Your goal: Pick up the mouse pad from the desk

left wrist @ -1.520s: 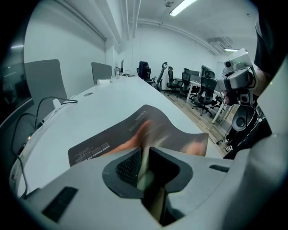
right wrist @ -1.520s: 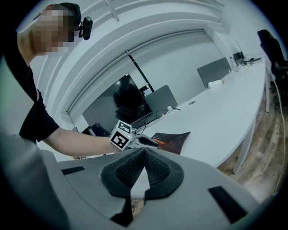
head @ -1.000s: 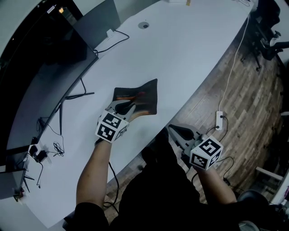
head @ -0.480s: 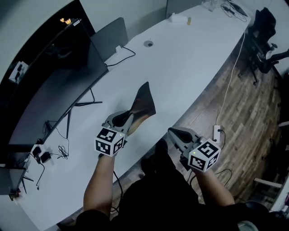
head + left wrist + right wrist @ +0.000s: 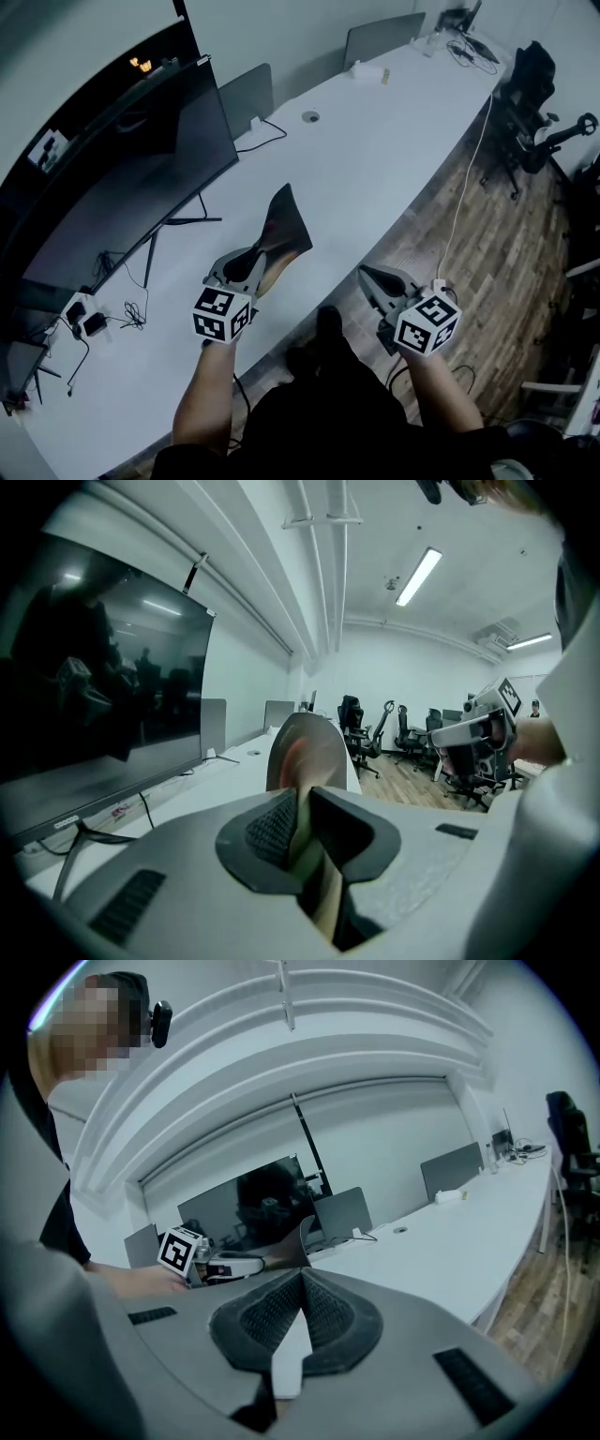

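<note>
Long curved white desk (image 5: pixel 403 150), office room, wood floor. Mouse pad (image 5: pixel 284 228): thin, dark, reddish-orange print, flexed, standing on edge, held up off desk. Near edge pinched between closed jaws of left gripper (image 5: pixel 255 262); rest juts forward beyond jaws. Right gripper (image 5: pixel 377 279) past desk edge, jaws together, empty, well apart from pad.
</note>
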A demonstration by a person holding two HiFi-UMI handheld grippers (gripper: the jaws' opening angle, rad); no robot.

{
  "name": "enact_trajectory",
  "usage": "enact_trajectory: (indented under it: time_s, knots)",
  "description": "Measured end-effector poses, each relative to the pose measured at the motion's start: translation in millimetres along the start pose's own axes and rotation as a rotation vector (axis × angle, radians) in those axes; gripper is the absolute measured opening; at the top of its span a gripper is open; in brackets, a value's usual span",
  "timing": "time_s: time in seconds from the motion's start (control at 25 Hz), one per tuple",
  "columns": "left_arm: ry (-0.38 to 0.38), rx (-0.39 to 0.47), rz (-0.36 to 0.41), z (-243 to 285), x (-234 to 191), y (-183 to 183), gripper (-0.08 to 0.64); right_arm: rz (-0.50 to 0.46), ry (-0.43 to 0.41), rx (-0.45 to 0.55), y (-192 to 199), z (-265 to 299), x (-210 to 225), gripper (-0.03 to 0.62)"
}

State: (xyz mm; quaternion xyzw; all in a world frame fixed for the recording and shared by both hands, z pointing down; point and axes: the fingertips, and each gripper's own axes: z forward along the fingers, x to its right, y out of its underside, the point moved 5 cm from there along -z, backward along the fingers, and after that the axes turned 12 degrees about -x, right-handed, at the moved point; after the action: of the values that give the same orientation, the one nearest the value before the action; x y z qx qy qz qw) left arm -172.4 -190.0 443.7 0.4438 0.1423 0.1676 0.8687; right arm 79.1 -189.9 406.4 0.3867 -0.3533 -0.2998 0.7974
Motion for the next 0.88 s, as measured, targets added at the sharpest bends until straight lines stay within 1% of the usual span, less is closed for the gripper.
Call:
enact_trajectory:
  time_s: [0.2, 0.36, 0.64, 0.88]
  knots:
    - [0.02, 0.018, 0.01, -31, 4, 8, 0.055, 0.003, 0.039, 0.014, -2, -17, -29, 0.003]
    - [0.039, 0.047, 0.01, -54, 9, 10, 0.055, -0.021, 0.058, 0.008, -4, -26, -49, 0.003]
    - [0.029, 0.117, 0.0, -81, 8, -1, 0.055, -0.07, 0.089, 0.027, -25, -37, -58, 0.003]
    - [-0.004, 0.14, 0.003, -93, 6, -9, 0.055, -0.113, 0.065, 0.089, -42, -46, -57, 0.003]
